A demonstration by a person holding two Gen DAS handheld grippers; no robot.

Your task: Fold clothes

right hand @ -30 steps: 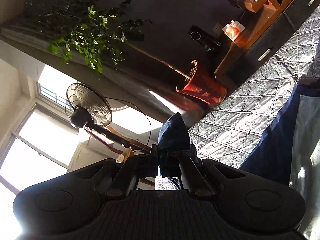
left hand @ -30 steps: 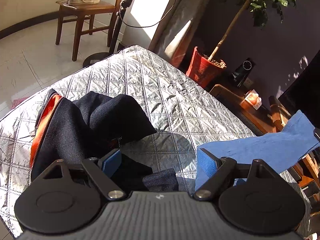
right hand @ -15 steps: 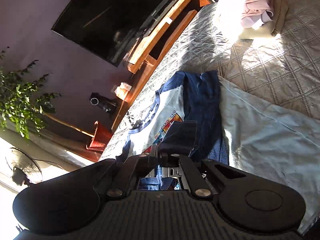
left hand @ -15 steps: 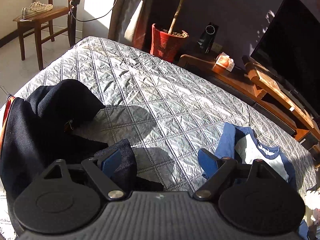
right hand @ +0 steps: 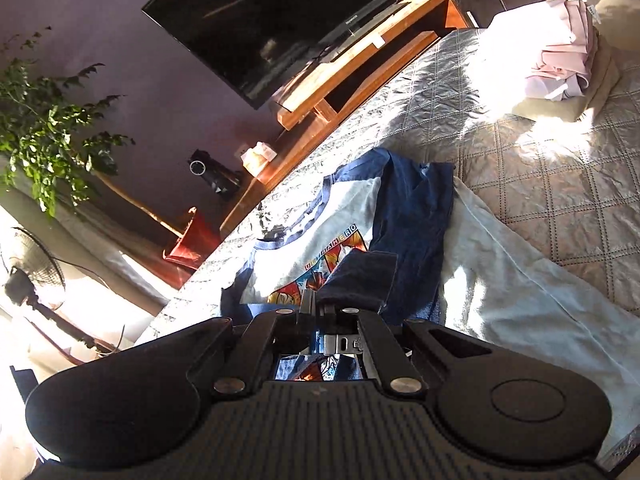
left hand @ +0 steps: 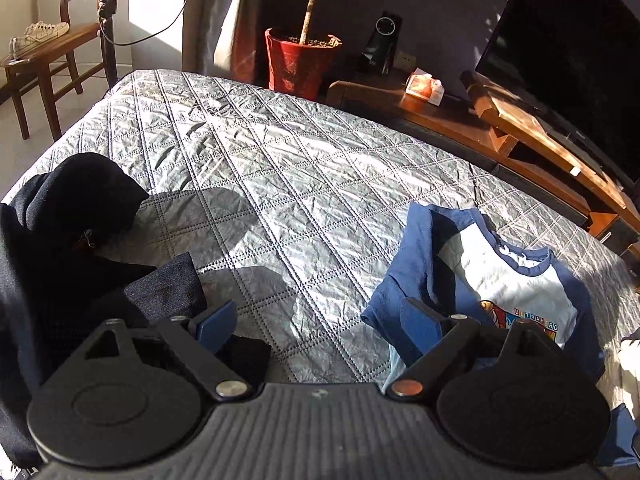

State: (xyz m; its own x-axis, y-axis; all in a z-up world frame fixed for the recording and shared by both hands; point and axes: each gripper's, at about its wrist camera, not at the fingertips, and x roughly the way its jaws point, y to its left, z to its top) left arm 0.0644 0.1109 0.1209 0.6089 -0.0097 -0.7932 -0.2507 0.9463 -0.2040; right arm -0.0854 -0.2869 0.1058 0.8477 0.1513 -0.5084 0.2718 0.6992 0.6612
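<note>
Left wrist view shows my left gripper [left hand: 320, 320] with its jaws wide and opening further, nothing between the blue pads [left hand: 214, 320], only bare quilt [left hand: 280, 168] below them. A dark garment [left hand: 72, 240] lies heaped at the quilt's left edge, one fold of it just beside the left pad. The T-shirt [left hand: 516, 276], white-bodied with blue sleeves and a colour print, lies toward the quilt's right edge, and its near blue sleeve sits just behind my right-hand pad; I cannot tell whether they touch. Beyond the quilt's far edge I see a red pot [left hand: 298, 62], a wooden TV bench [left hand: 520, 128] and a chair [left hand: 44, 60] with a sneaker [left hand: 36, 36] on it. Right wrist view has my right gripper [right hand: 320, 306] clamped on a fold of the T-shirt's [right hand: 316, 232] dark blue cloth, which stands up from the closed fingers over the print. The shirt lies spread on the quilt [right hand: 560, 184], its pale lower part running toward the near right. A pink pile [right hand: 560, 60] of folded cloth sits at the quilt's far right corner, well apart from the shirt.
</note>
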